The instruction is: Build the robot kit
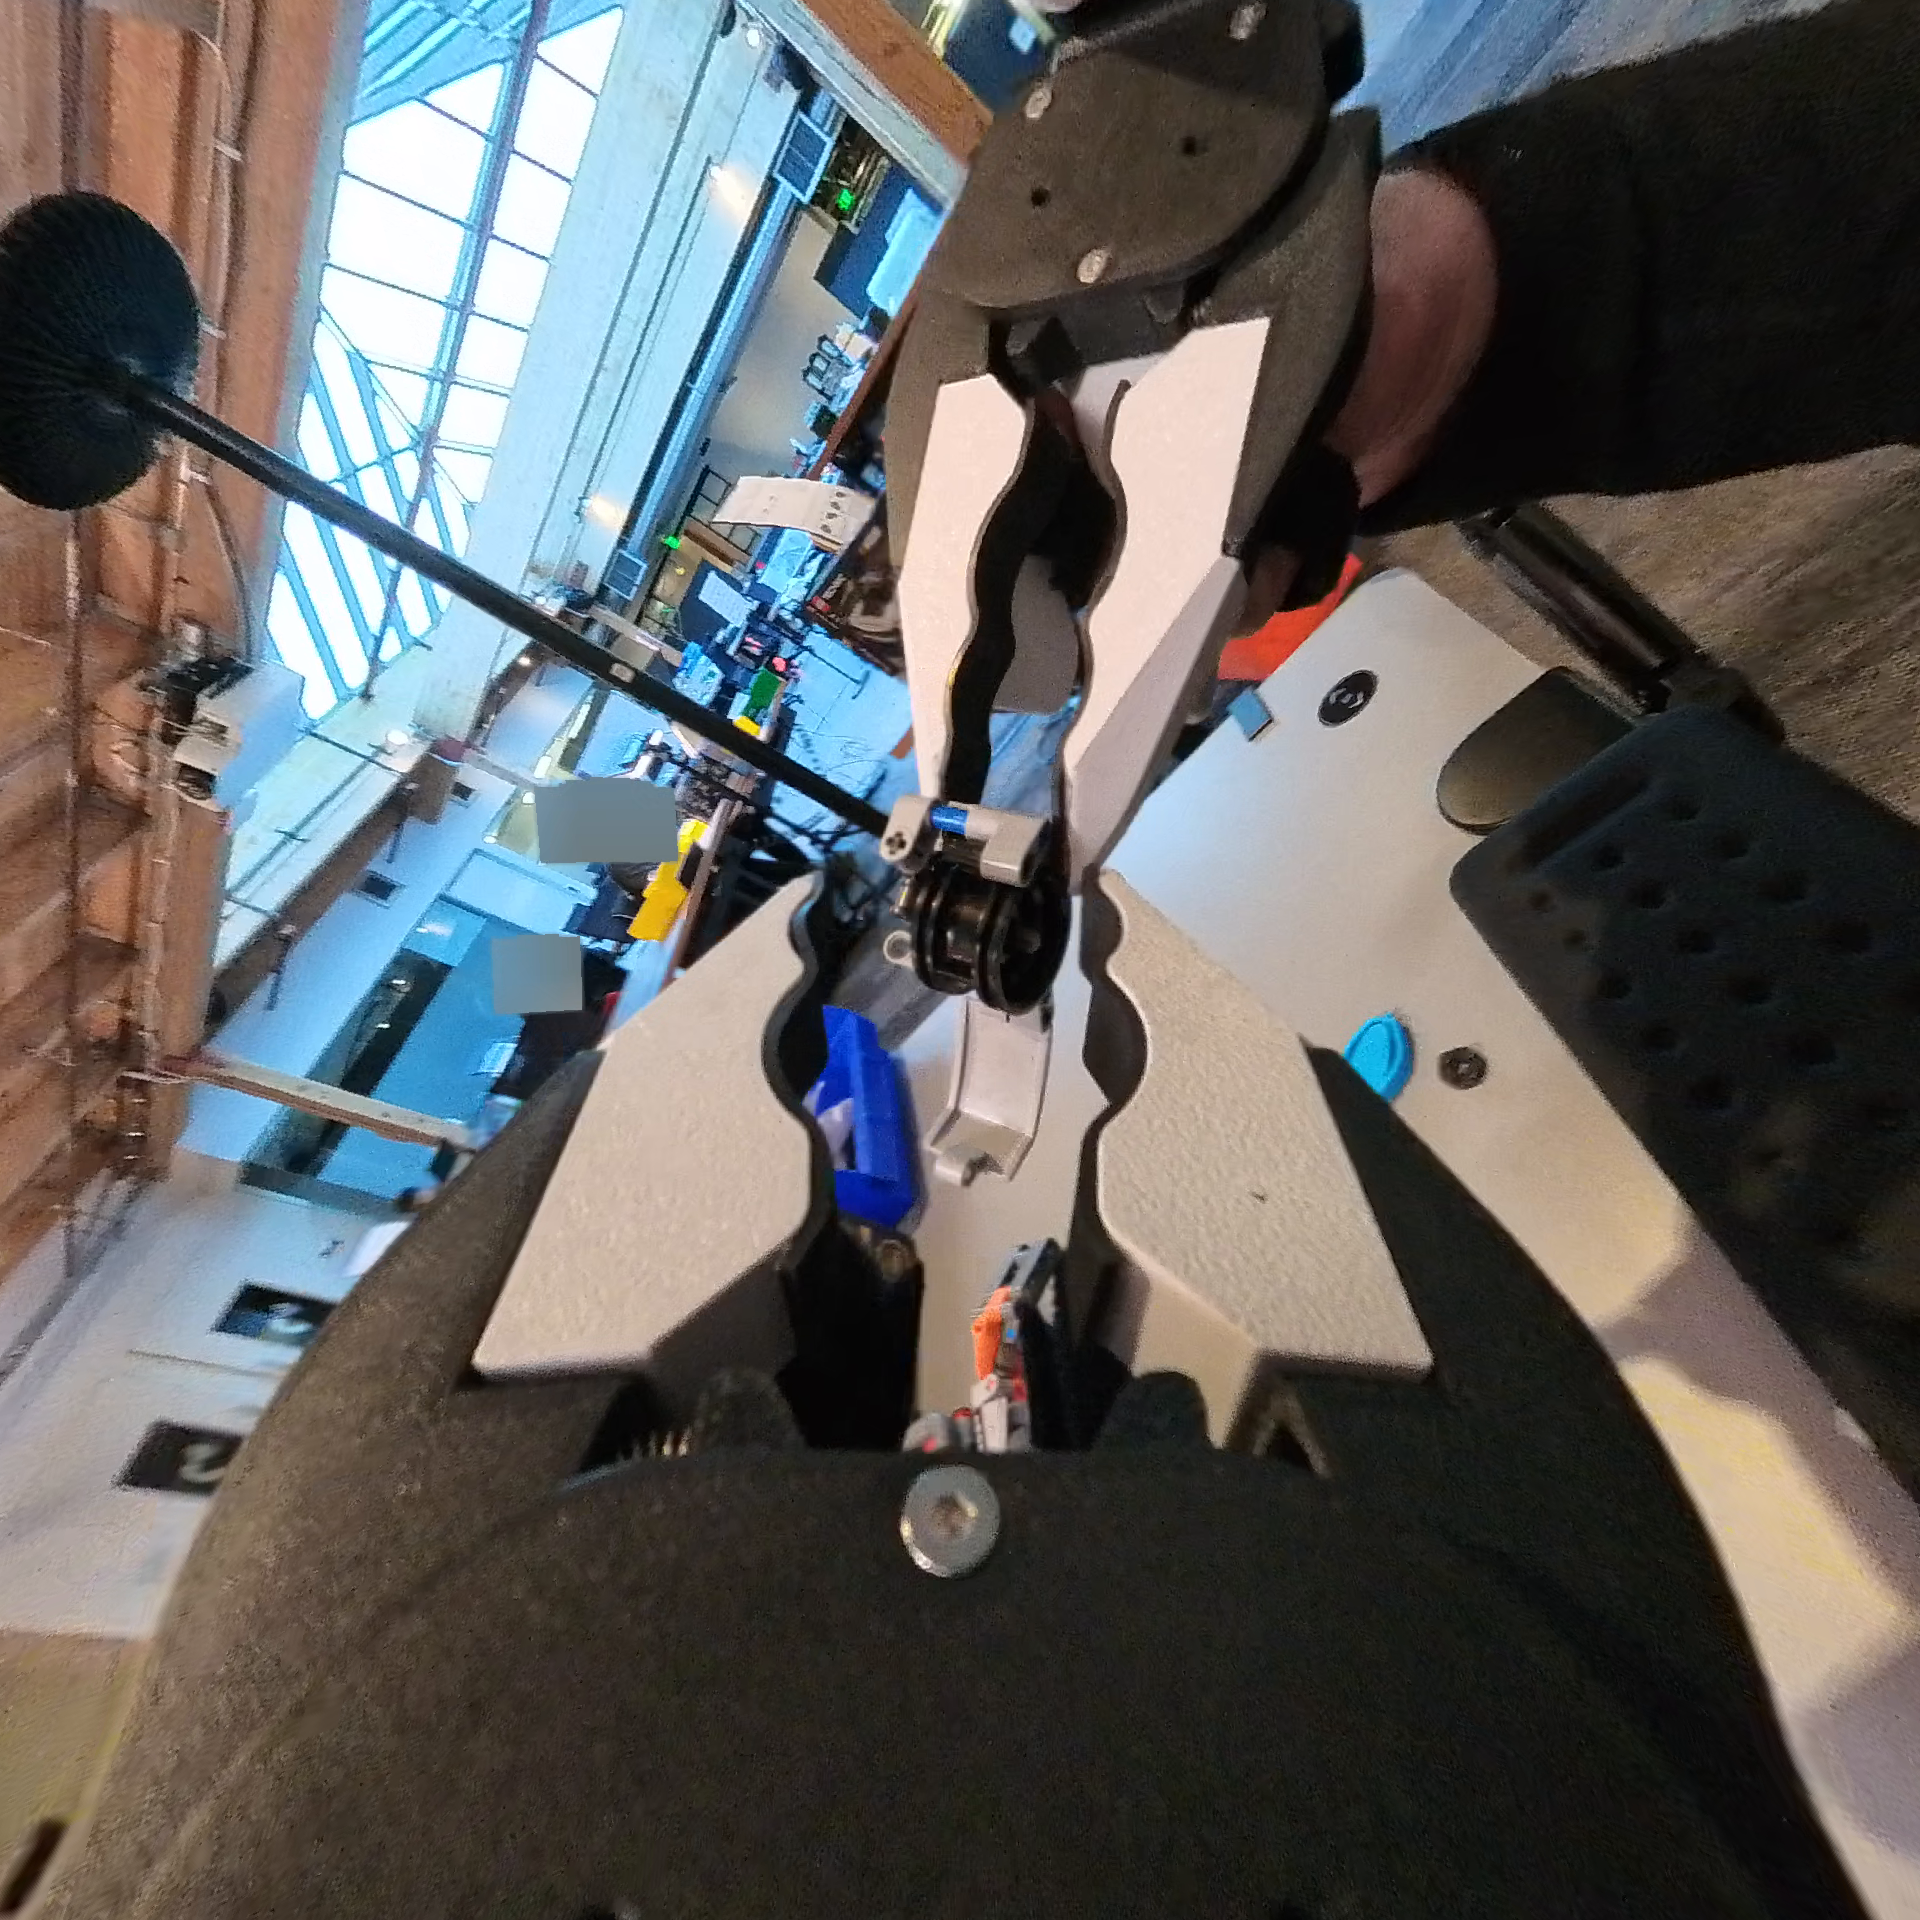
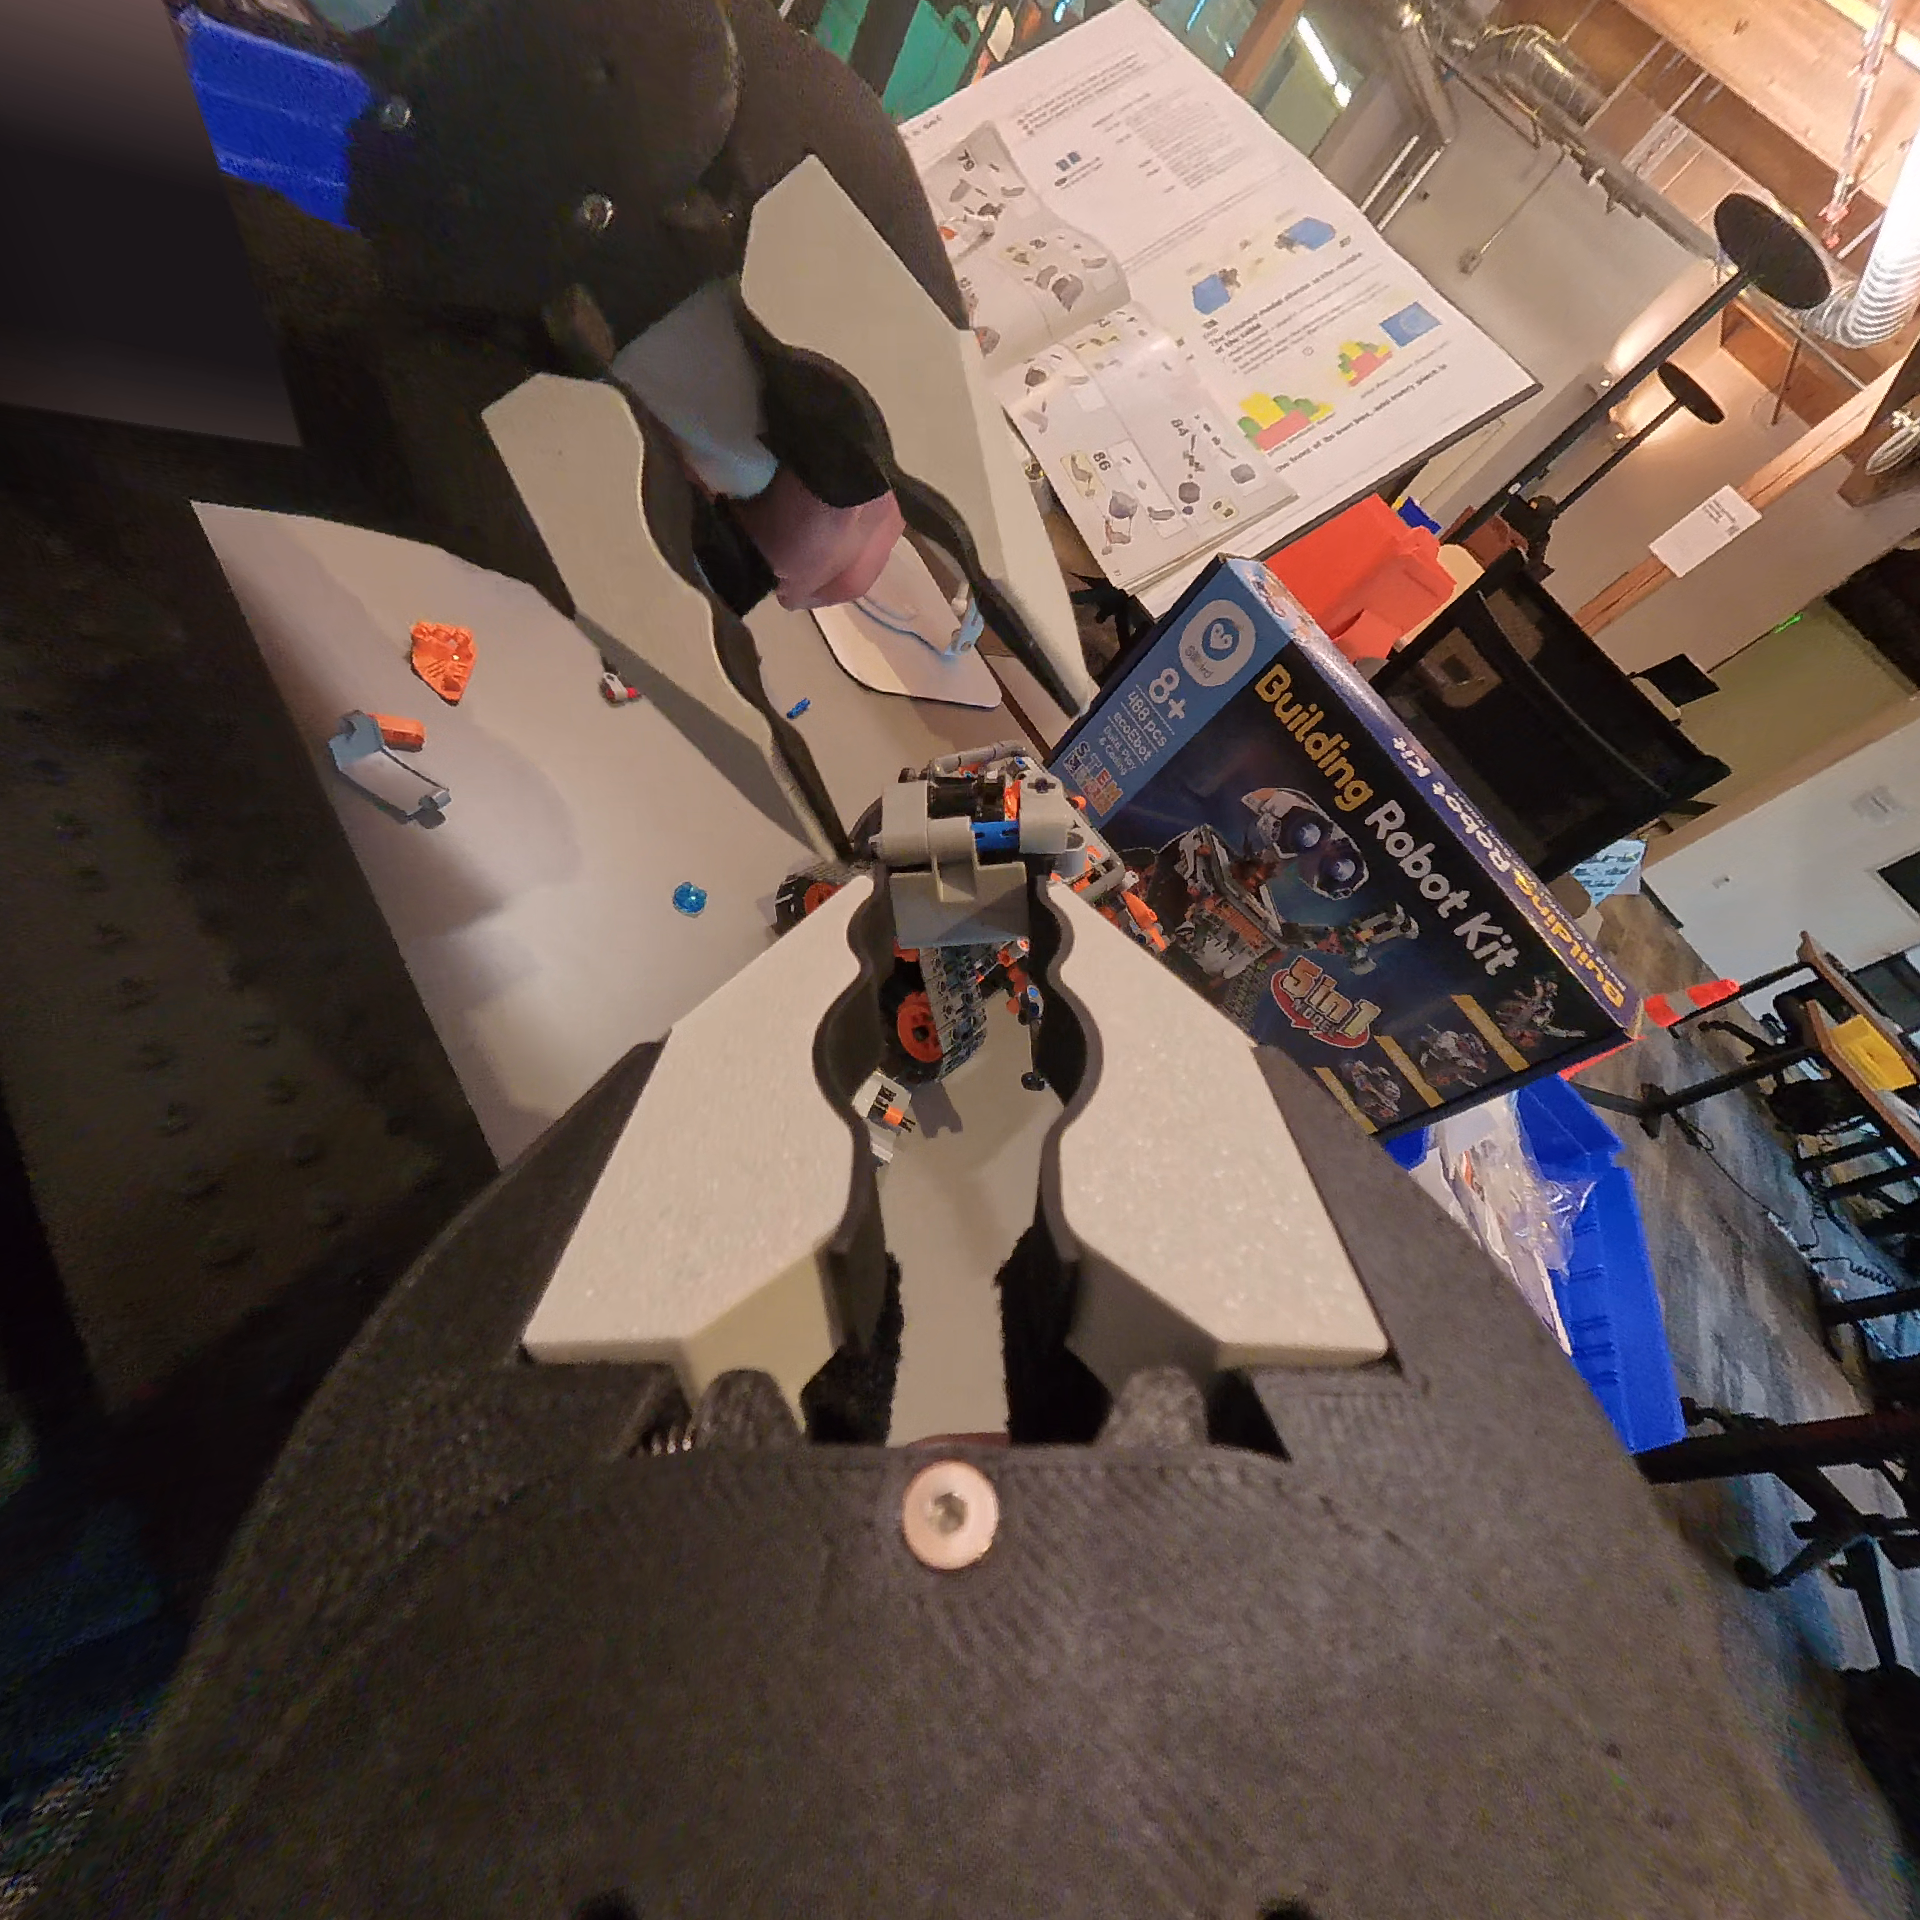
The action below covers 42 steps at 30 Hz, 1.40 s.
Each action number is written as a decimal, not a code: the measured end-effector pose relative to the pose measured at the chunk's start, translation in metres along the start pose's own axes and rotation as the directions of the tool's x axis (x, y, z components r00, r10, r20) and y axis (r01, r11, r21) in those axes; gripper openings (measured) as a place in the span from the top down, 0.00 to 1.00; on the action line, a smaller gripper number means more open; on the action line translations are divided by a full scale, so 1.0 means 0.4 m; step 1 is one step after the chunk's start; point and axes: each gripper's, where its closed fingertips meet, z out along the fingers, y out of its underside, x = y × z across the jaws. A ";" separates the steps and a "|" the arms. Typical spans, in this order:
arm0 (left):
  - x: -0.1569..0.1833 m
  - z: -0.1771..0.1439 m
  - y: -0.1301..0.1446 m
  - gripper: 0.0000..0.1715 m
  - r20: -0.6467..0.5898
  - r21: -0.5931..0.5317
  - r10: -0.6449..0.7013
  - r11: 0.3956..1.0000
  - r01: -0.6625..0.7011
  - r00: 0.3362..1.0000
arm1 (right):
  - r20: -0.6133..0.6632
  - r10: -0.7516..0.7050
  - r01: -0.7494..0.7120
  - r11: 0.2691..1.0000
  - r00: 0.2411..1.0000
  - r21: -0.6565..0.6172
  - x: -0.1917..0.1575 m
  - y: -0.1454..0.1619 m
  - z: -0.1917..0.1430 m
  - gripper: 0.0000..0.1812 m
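Observation:
My right gripper (image 2: 961,883) is shut on a small grey brick assembly (image 2: 971,836) with a blue pin. It holds it above a tracked robot model with orange wheels (image 2: 935,1003) on the grey table (image 2: 582,831). In the left wrist view the right gripper (image 1: 1006,831) comes in from above with that assembly (image 1: 966,831), and a black wheel (image 1: 987,945) hangs under it. My left gripper (image 1: 961,883) is open, its tips on either side of the black wheel. It also shows in the right wrist view (image 2: 951,779).
A kit box (image 2: 1340,883) stands right of the model, with instruction sheets (image 2: 1195,312) behind it and blue bins (image 2: 1600,1278) to its right. An orange piece (image 2: 445,655), a grey curved piece (image 2: 384,769) and a blue stud (image 2: 688,896) lie loose. A black perforated mat (image 1: 1714,935) borders the table. Both grippers' tips are close together, under 4 cm apart.

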 end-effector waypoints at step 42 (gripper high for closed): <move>0.095 -0.018 0.059 0.83 -0.321 -0.076 -0.069 0.996 0.047 0.945 | 0.183 -0.021 0.051 0.986 0.983 -0.159 -0.088 0.056 0.063 0.87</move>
